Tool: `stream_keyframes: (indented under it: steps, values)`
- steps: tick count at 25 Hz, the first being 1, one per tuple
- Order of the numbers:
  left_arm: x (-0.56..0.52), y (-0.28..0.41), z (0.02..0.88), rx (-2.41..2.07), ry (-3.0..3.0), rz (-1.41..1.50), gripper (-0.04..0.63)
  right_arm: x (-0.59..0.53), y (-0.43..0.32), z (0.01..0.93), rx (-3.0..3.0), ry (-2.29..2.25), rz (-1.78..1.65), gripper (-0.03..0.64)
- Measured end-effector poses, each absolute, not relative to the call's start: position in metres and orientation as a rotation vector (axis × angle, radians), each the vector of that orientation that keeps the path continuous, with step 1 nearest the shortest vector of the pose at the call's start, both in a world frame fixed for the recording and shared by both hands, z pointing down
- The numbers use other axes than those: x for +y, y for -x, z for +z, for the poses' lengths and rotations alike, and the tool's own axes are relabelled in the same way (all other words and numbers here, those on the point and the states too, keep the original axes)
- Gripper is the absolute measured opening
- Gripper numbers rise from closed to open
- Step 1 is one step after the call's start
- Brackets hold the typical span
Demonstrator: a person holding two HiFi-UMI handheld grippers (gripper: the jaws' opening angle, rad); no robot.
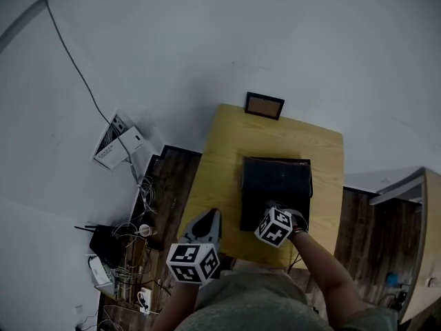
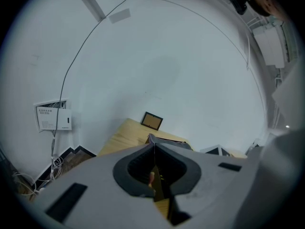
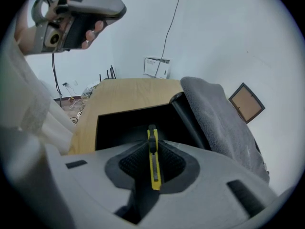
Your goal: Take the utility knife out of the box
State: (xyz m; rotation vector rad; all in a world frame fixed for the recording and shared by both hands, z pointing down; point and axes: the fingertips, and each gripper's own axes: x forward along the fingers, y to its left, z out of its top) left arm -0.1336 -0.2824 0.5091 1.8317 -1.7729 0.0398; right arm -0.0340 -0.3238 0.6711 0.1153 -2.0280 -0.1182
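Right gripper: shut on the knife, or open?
Shut on it. The right gripper has its jaws pinching the yellow knife between their pads, over the black box.

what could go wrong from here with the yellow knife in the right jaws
The right gripper pinches the slim yellow utility knife, which may pivot or slip back into the open black box. The grey fabric flap stands close beside the knife and may snag it. The left gripper is not steadying the box, so the box might shift.
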Motion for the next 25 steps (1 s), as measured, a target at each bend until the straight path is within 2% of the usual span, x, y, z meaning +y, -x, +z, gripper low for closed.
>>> stream_keyframes:
  steps: [25]
  values:
    - [-0.198, 0.099, 0.487, -1.604, -2.04, 0.08, 0.005, -0.252, 0.012, 0.552, -2.288, -0.756, -0.011, 0.052]
